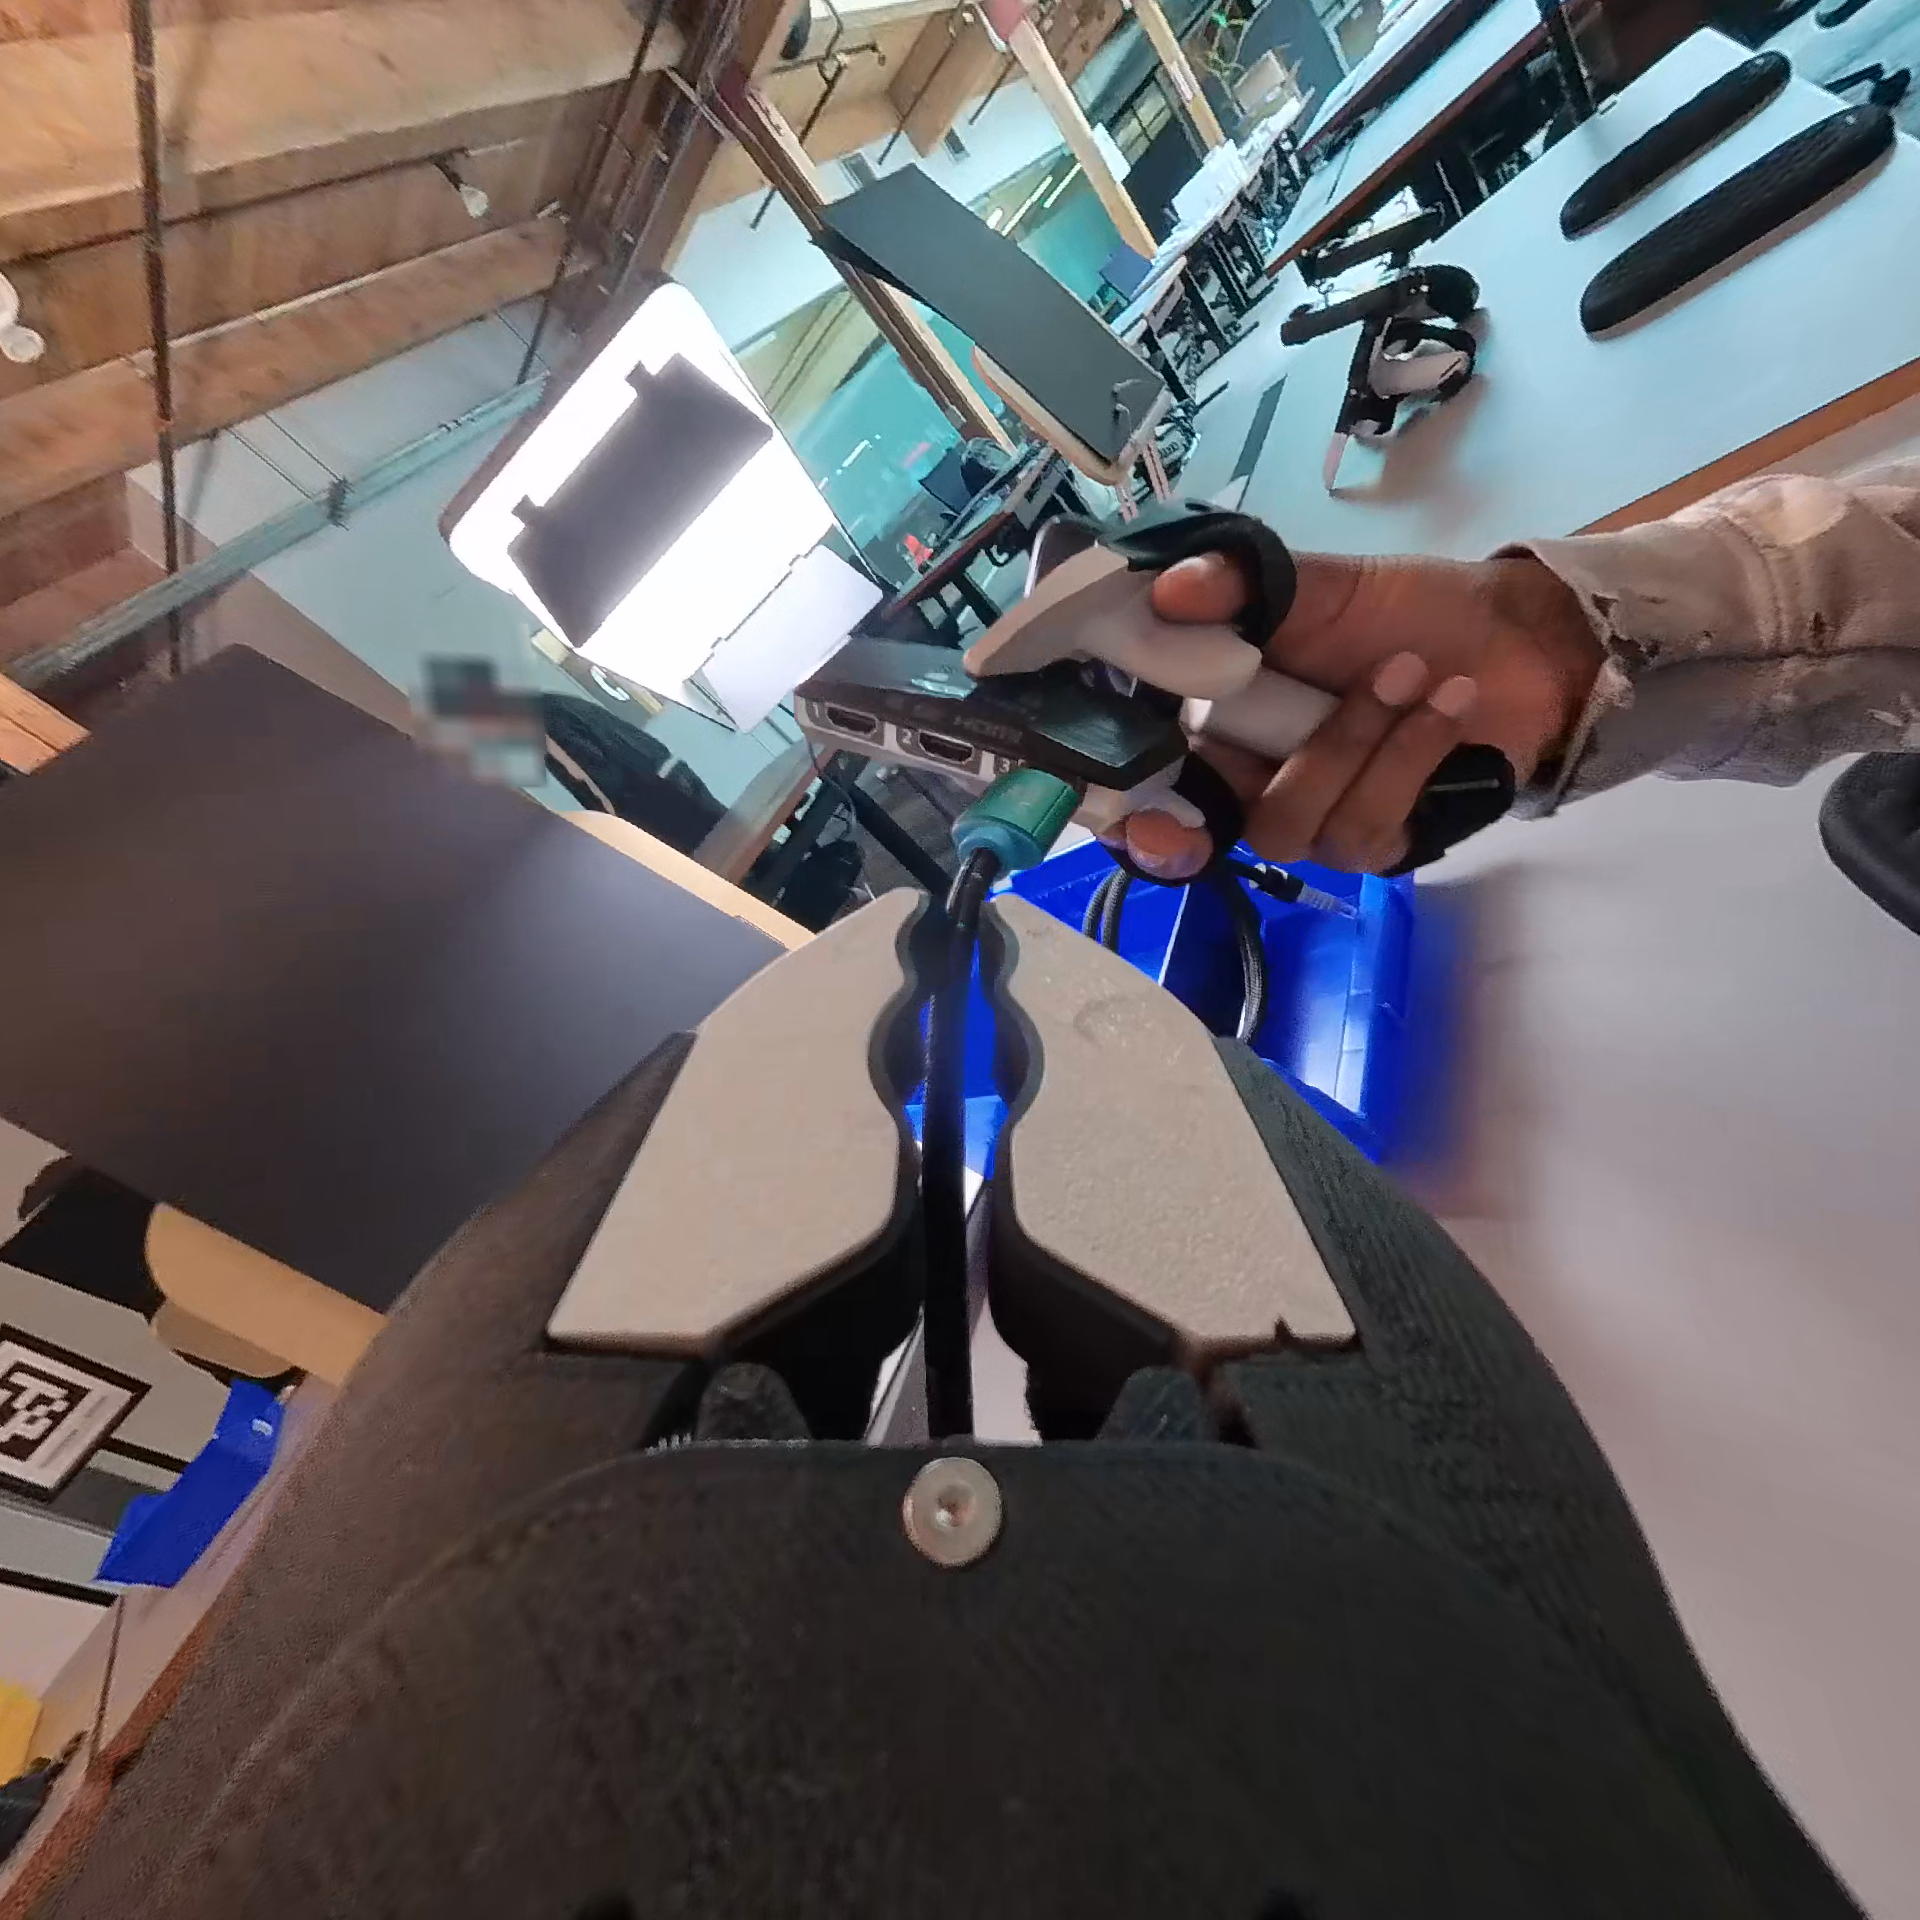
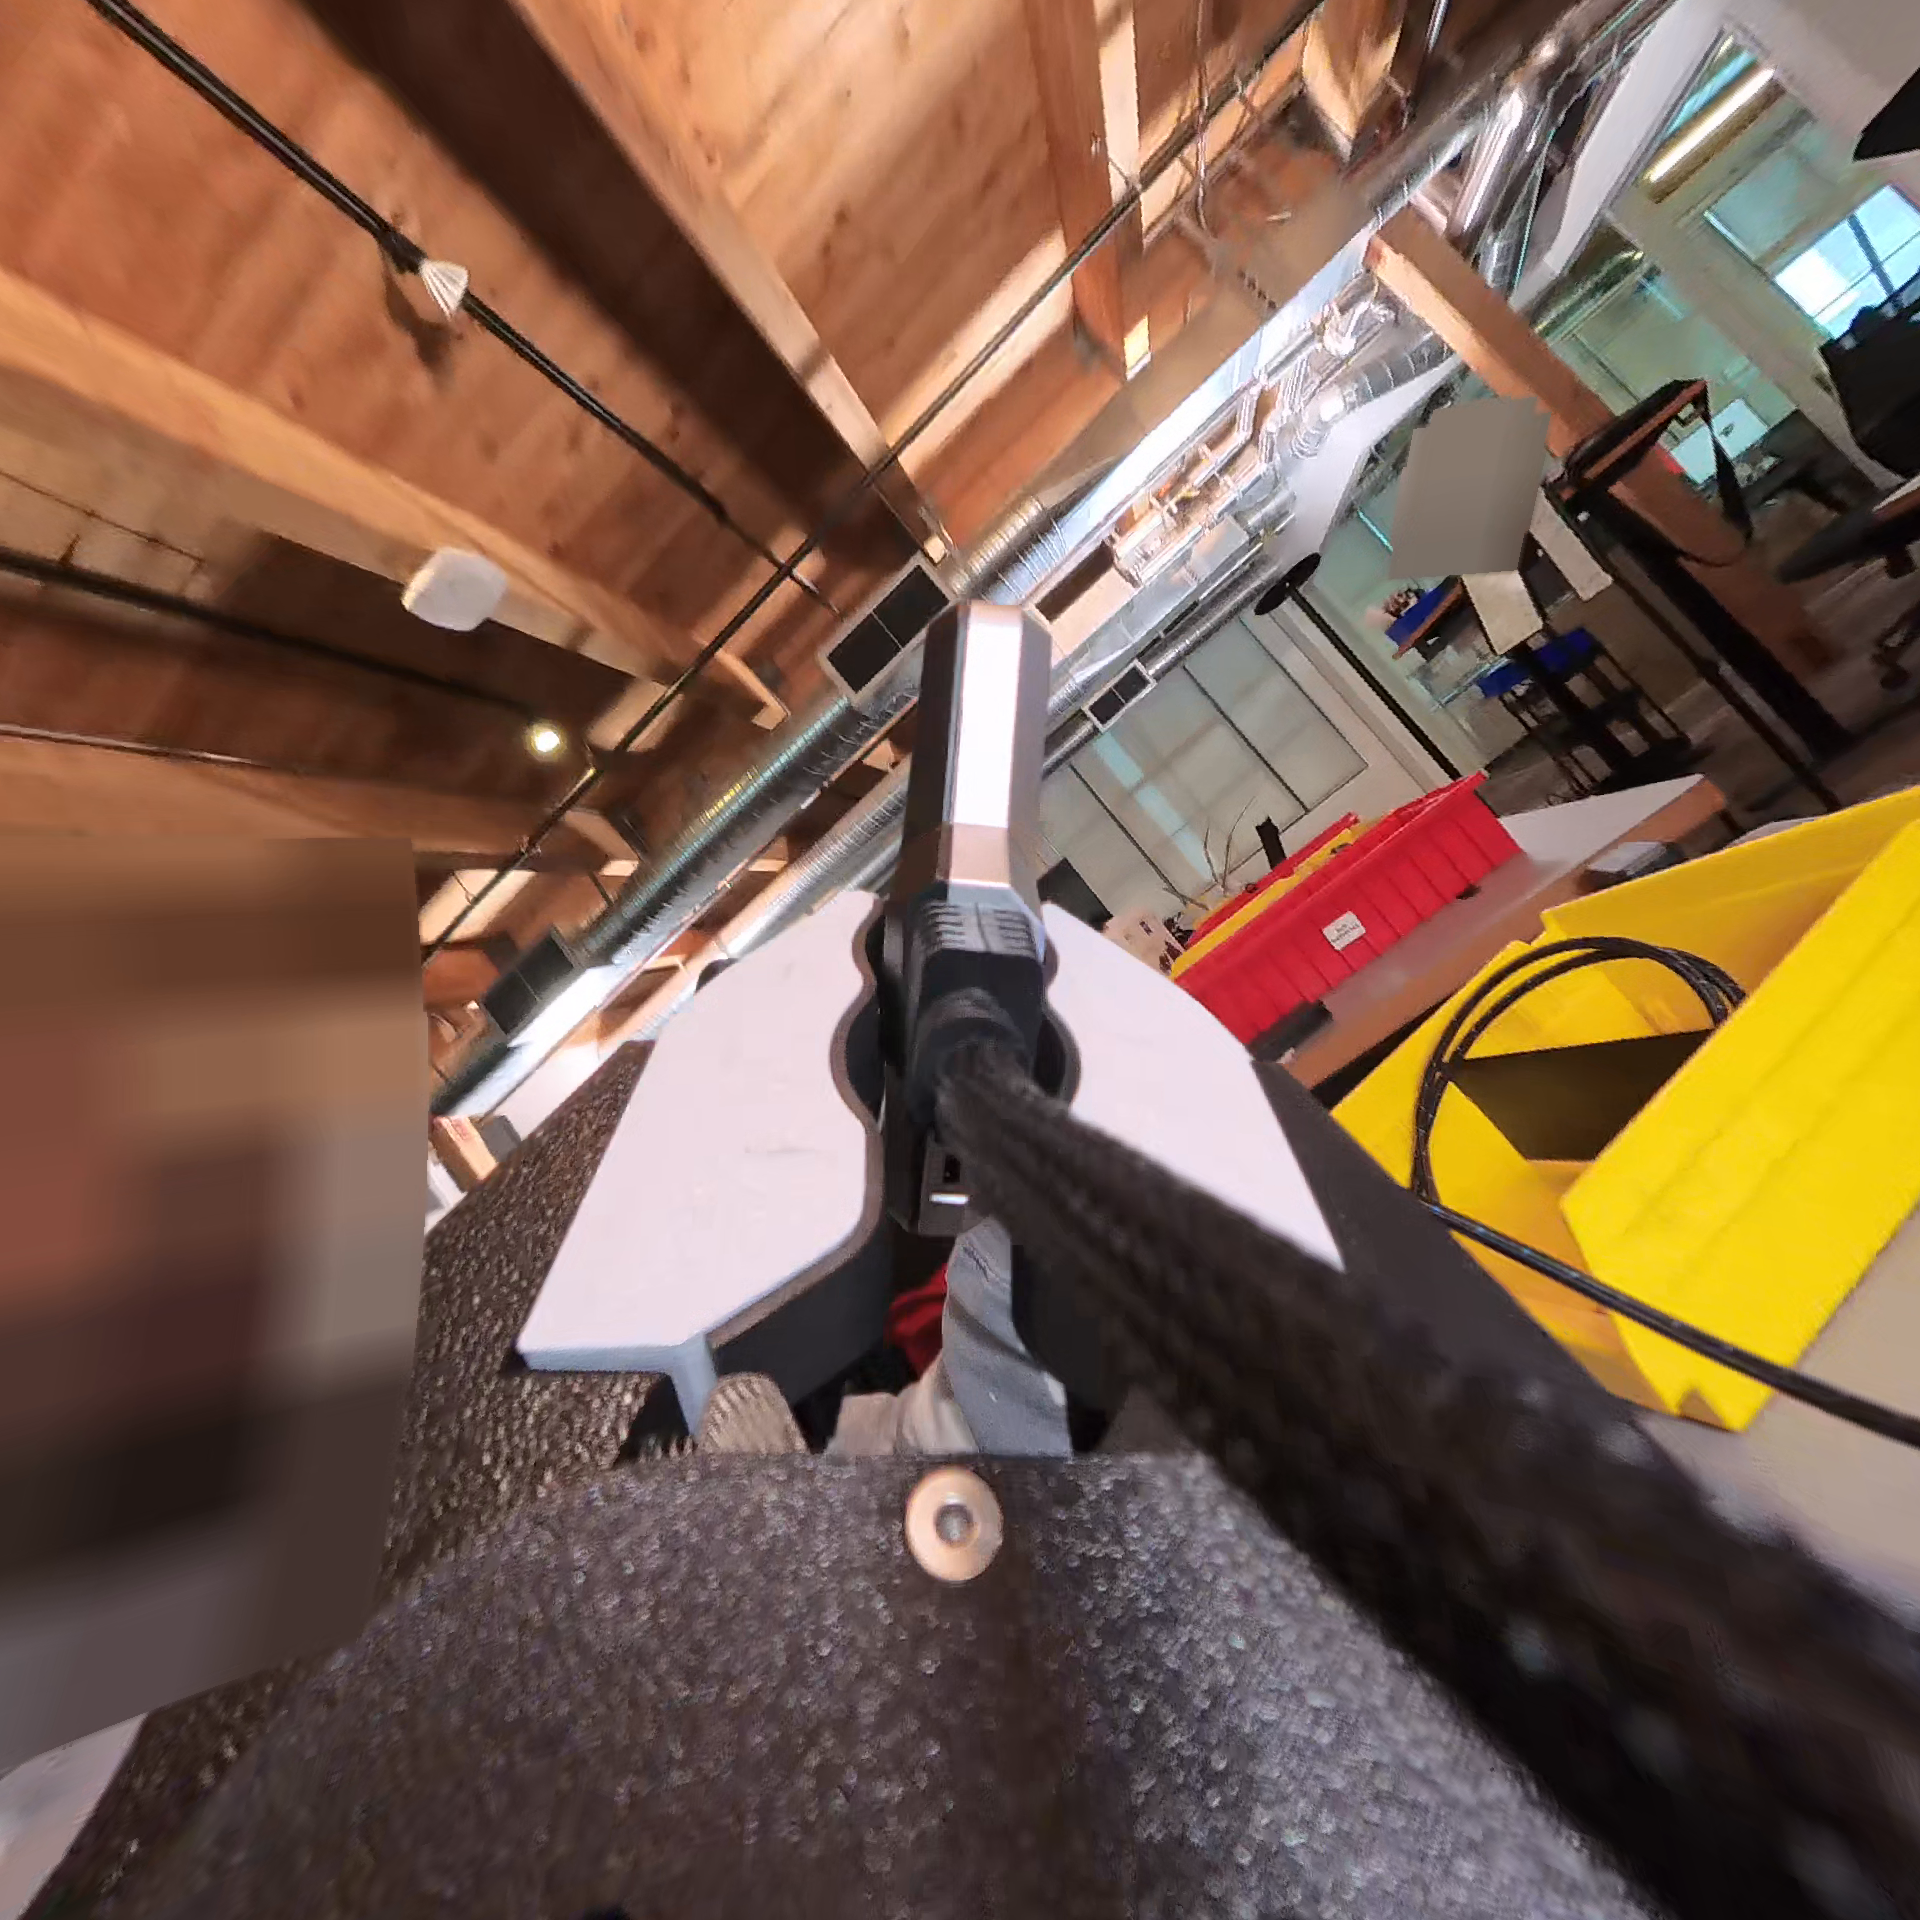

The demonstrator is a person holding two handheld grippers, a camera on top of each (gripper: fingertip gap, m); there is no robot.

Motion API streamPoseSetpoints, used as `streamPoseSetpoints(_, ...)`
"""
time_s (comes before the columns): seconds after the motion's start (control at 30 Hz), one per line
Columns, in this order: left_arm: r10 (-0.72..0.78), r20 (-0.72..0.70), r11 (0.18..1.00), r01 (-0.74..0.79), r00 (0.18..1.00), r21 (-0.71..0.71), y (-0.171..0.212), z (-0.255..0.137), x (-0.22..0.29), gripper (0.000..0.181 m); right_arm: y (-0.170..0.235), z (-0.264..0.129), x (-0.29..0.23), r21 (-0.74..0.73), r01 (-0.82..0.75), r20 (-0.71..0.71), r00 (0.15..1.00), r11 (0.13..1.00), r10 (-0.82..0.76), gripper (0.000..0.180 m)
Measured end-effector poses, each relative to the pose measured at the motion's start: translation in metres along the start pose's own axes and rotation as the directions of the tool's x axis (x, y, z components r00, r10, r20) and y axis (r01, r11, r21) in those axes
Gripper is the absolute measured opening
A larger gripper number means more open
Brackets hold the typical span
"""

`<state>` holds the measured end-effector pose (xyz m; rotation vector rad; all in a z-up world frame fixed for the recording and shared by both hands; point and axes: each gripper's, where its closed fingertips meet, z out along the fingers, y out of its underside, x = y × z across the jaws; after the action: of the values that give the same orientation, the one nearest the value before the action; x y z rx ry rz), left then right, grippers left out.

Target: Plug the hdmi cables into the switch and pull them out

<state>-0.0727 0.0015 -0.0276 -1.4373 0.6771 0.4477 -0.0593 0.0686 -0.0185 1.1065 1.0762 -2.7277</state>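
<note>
A: Grey plates with scalloped inner edges make up the left gripper [image 1: 956, 920], and its tips pinch a thin black cable [image 1: 948, 1195] that runs straight down the channel between them.

B: Where does that cable end?

A: Just past the tips, in a green plug [image 1: 1023, 812] with a blue collar, round and smooth. It points at the switch [image 1: 987, 717] and meets the third port on its face; how deep it sits I cannot tell.

B: And the switch itself?

A: It is a flat black box with a silvery front strip; two bare ports show beside the green plug. It is up in the air, clamped by the right gripper [image 1: 1117, 743], whose grey fingers close on its flat faces. A hand [image 1: 1351, 717] in black finger loops works that gripper.

B: What does the right wrist camera show?

A: The same switch [image 2: 977, 758] edge-on, a slim bar with a bright metallic side, squeezed between the right gripper [image 2: 961, 914] plates. A thick braided black cable [image 2: 1195, 1216], woven and coarse, enters its near end through a ribbed black plug [image 2: 971, 935].

B: Anything beneath the switch?

A: Below it, in the left view, a glossy blue plastic bin [image 1: 1299, 987] holds coiled braided cable. Right of the switch, in the right view, a yellow bin [image 2: 1662, 1091] has a thin black wire looping over its rim.
</note>
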Motion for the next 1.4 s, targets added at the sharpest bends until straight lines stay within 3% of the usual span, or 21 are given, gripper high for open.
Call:
streamPoseSetpoints(0.03, 0.006, 0.004, 1.0, -0.006, 1.0, 0.007, -0.001, -0.002, -0.001, 0.008, 0.001, 0.001, 0.0, 0.004, -0.002, 0.0, 1.0, 1.0, 0.002, 0.022)
streamPoseSetpoints(0.43, 0.033, -0.049, 0.998, -0.03, 0.998, 0.059, -0.004, -0.003, 0.01, 0.007, 0.006, 0.003, -0.002, -0.012, -0.033, 0.015, 0.999, 0.999, 0.033, 0.024)
streamPoseSetpoints(0.6, -0.174, -0.135, 0.984, 0.176, 0.975, 0.009, 0.002, -0.006, 0.007, 0.008, 0.01, 0.006, -0.004, -0.09, 0.135, -0.055, 0.989, 0.987, -0.14, 0.022)
streamPoseSetpoints(0.73, -0.355, -0.234, 0.929, 0.37, 0.905, 0.022, -0.01, -0.01, 0.009, 0.023, 0.019, 0.001, -0.003, -0.258, 0.347, -0.114, 0.916, 0.902, -0.385, 0.023)
streamPoseSetpoints(0.83, -0.392, -0.242, 0.917, 0.399, 0.888, -0.02, -0.007, -0.005, 0.014, 0.031, 0.034, -0.003, -0.005, -0.415, 0.428, -0.086, 0.86, 0.803, -0.503, 0.024)
streamPoseSetpoints(0.97, -0.482, -0.35, 0.871, 0.484, 0.803, -0.09, -0.003, 0.005, 0.035, 0.039, 0.067, -0.014, -0.002, -0.638, 0.471, -0.005, 0.788, 0.61, -0.615, 0.025)
streamPoseSetpoints(1.07, -0.544, -0.435, 0.827, 0.546, 0.717, -0.135, -0.004, 0.011, 0.051, 0.045, 0.084, -0.02, -0.003, -0.719, 0.495, 0.07, 0.75, 0.488, -0.658, 0.025)
streamPoseSetpoints(1.17, -0.547, -0.518, 0.811, 0.571, 0.658, -0.132, -0.012, 0.01, 0.062, 0.034, 0.099, -0.027, -0.01, -0.761, 0.508, 0.153, 0.746, 0.404, -0.648, 0.025)
streamPoseSetpoints(1.3, -0.543, -0.525, 0.814, 0.566, 0.656, -0.134, -0.012, 0.012, 0.063, 0.022, 0.099, -0.025, -0.009, -0.757, 0.54, 0.166, 0.703, 0.367, -0.691, 0.027)
streamPoseSetpoints(1.4, -0.527, -0.516, 0.811, 0.581, 0.675, -0.068, -0.018, 0.009, 0.052, 0.021, 0.09, -0.012, -0.011, -0.699, 0.561, 0.129, 0.709, 0.444, -0.693, 0.03)
